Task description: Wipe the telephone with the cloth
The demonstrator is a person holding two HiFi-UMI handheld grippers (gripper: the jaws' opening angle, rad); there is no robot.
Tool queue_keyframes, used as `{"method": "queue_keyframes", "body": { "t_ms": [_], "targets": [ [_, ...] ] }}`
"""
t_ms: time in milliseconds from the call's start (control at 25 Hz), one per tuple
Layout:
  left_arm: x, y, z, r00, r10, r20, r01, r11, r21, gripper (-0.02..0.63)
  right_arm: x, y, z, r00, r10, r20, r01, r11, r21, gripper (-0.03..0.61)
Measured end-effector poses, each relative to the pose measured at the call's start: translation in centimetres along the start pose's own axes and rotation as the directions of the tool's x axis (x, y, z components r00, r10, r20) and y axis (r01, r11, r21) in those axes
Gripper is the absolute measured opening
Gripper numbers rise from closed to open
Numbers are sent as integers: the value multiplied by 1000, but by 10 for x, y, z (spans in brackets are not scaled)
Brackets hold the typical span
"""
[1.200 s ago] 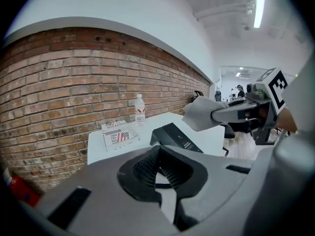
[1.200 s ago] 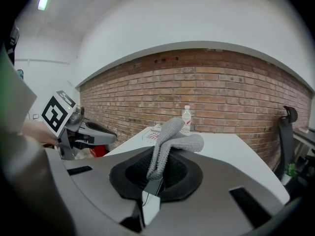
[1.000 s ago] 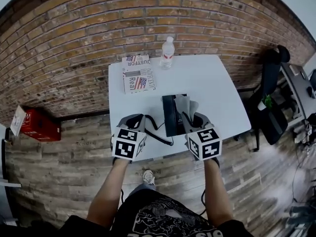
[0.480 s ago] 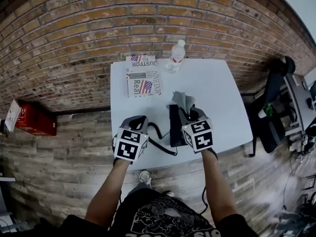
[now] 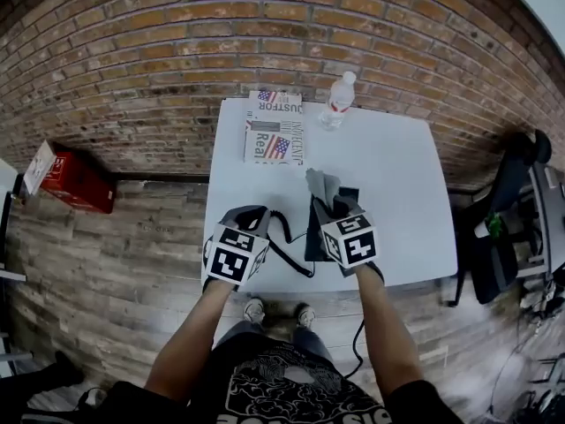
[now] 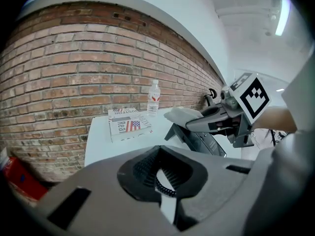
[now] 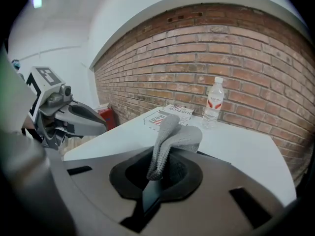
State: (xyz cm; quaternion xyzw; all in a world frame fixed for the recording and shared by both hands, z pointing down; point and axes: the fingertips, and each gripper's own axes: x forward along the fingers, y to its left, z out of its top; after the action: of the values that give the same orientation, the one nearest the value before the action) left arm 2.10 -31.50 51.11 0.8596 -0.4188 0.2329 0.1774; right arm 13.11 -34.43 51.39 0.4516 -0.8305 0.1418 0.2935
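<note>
Jaws of the right gripper (image 7: pixel 157 173) are being held clamped on a grey knitted cloth (image 7: pixel 173 134). The cloth's loose end is being carried upright and is folding over at the top. Jaws of the left gripper (image 6: pixel 162 178) are being held almost together on a black coiled cord (image 6: pixel 166 188).

In the head view, a white desk (image 5: pixel 393 170) is being shown against a red brick wall (image 5: pixel 177 51), standing on a floor of grey wood planks (image 5: pixel 115 246). A black telephone (image 5: pixel 318 230) is being kept near the desk's front edge, between the two grippers. It is lying just below the right gripper (image 5: pixel 334 208) and well to the right of the left gripper (image 5: pixel 250 219). The cloth (image 5: pixel 321 184) is being held over the telephone's far end; whether the two are touching cannot be told. The coiled cord (image 5: pixel 284 237) is being trailed across the desk from the left gripper to the telephone's near corner.

In the left gripper view, the telephone (image 6: pixel 204 141) is being seen as a slanted dark body with the cloth (image 6: pixel 183 114) above it.

A stack of printed magazines (image 5: pixel 274 138) and a clear water bottle (image 5: pixel 336 101) are being kept at the back of the desk by the wall, well apart from the telephone. A red box (image 5: pixel 71 179) is lying on the floor to the left of the desk. A black office chair (image 5: pixel 512 179) is being seen to the right of it.
</note>
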Motion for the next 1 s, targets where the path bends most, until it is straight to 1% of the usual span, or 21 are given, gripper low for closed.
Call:
{"method": "queue_keyframes", "body": {
  "t_ms": [80, 240, 440, 600, 800, 1000],
  "targets": [
    [-2, -9, 1, 1000, 25, 4, -25, 1000, -4, 6, -1, 2, -4, 999, 36, -4, -36, 999, -20, 11],
    [-8, -22, 2, 996, 90, 7, -90, 995, -39, 6, -2, 6, -10, 994, 110, -9, -111, 992, -55, 11],
    [-12, -40, 2, 988, 155, 12, -154, 985, -80, 6, -8, 7, -23, 983, 181, -11, -181, 981, -63, 11],
    [-16, -53, -1, 978, 207, 13, -205, 973, -104, 6, -13, 12, -31, 971, 240, -17, -241, 966, -95, 11],
    [-26, -65, -9, 963, 269, -1, -266, 954, -135, 6, -19, 18, -40, 954, 298, -27, -299, 945, -131, 11],
    [-34, -72, -10, 956, 292, 4, -289, 947, -138, 6, -24, 26, -53, 945, 326, -43, -328, 935, -131, 11]
  ]
}}
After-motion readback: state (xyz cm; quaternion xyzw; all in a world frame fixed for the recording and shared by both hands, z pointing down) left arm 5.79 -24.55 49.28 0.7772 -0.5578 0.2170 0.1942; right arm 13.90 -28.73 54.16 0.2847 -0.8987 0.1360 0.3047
